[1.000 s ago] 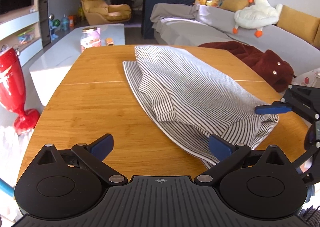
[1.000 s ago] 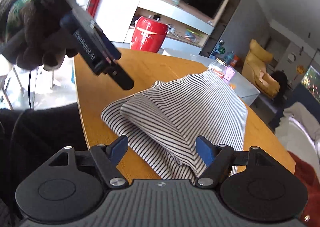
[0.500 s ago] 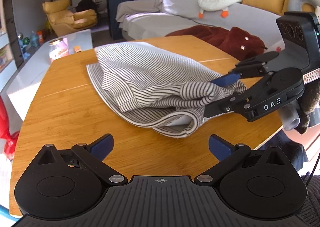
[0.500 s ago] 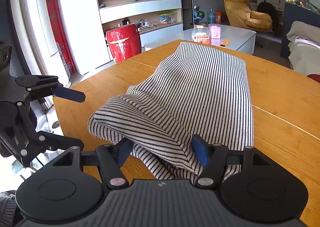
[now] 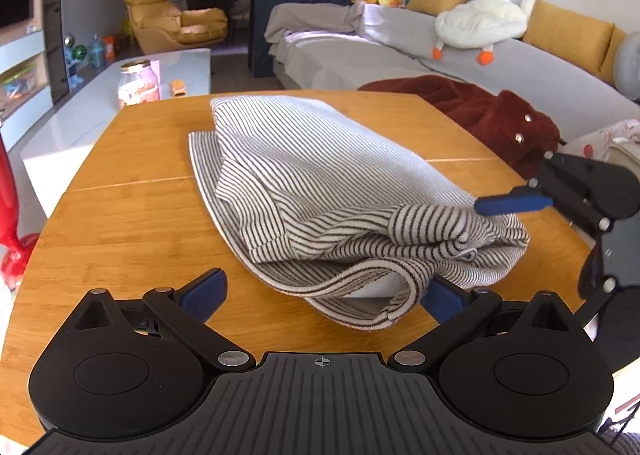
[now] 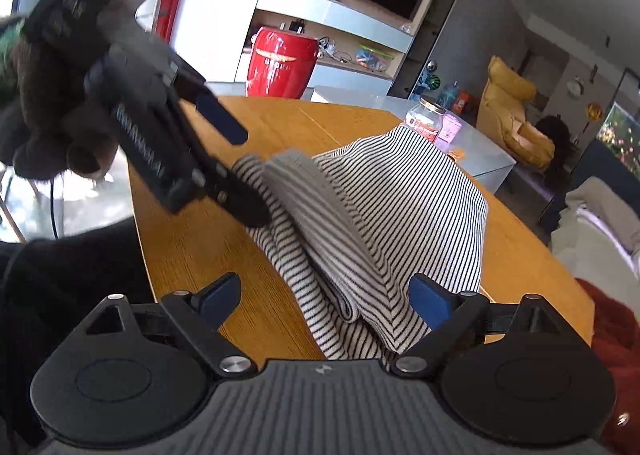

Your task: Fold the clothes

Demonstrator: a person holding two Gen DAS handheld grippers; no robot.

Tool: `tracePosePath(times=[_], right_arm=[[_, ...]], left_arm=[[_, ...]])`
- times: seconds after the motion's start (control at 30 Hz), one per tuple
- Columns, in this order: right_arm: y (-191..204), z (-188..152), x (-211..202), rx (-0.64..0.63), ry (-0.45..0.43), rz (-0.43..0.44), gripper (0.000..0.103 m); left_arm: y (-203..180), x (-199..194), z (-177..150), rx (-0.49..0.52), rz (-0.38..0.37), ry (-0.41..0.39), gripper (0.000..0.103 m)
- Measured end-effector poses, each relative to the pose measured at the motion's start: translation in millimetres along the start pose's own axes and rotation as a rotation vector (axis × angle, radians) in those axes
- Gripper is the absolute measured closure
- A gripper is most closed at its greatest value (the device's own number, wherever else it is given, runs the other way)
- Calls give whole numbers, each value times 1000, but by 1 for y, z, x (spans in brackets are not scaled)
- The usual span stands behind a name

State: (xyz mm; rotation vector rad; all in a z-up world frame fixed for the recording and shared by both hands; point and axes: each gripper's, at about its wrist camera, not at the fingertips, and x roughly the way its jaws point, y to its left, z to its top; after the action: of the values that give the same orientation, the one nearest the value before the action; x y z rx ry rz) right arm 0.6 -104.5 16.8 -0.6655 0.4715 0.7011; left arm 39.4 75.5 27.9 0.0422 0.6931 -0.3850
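Red drum (image 6: 282, 62): gold winged emblem, no legible words.
Left gripper (image 6: 240, 175) side: white lettering, too blurred to read.

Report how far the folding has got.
Done: the striped shirt lies in layers on the table. In hand: both grippers, left and right, are open around its near end. Left: grip that loose, bunched end and fold it over.

Black-and-white striped garment (image 5: 320, 175) on an orange-brown wooden table (image 5: 132, 223); dark red coat (image 5: 480, 111) beyond.
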Motion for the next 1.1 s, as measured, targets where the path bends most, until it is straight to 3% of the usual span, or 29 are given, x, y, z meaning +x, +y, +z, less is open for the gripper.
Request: tracePosePath(times=[0.1, 0.17, 0.2, 0.23, 0.37, 0.43, 0.57, 0.73, 0.83, 0.93, 1.03, 1.1], right_arm=[[16, 2, 15, -139, -8, -87, 11], [21, 6, 25, -226, -7, -140, 19], [20, 9, 32, -244, 12, -139, 46], [16, 13, 39, -249, 40, -126, 64], [19, 20, 45, -300, 82, -71, 69], [25, 19, 43, -342, 87, -65, 71], [29, 24, 36, -349, 115, -4, 72], [26, 31, 2, -396, 164, 130, 74], [14, 53, -33, -479, 172, 203, 76], [-9, 98, -62, -569, 112, 265, 76], [-42, 138, -61, -593, 58, 328, 76], [-64, 149, -34, -576, 55, 363, 76]], left_arm=[[5, -1, 8, -48, -28, -20, 0], [9, 1, 9, -67, -53, -23, 0], [11, 0, 9, -75, -72, -24, 0], [16, -5, 10, -83, -96, -39, 0], [47, -29, 19, -164, -156, -129, 0], [58, -29, 33, -156, -102, -160, 0], [59, 21, 59, -6, 27, -105, 0], [66, 74, 65, 52, 42, -9, 0], [68, 87, 61, 64, -20, 39, 0], [66, 92, 55, 93, -100, 66, 0], [74, 93, 53, 65, -143, 83, 0], [83, 94, 51, 37, -161, 92, 0]])
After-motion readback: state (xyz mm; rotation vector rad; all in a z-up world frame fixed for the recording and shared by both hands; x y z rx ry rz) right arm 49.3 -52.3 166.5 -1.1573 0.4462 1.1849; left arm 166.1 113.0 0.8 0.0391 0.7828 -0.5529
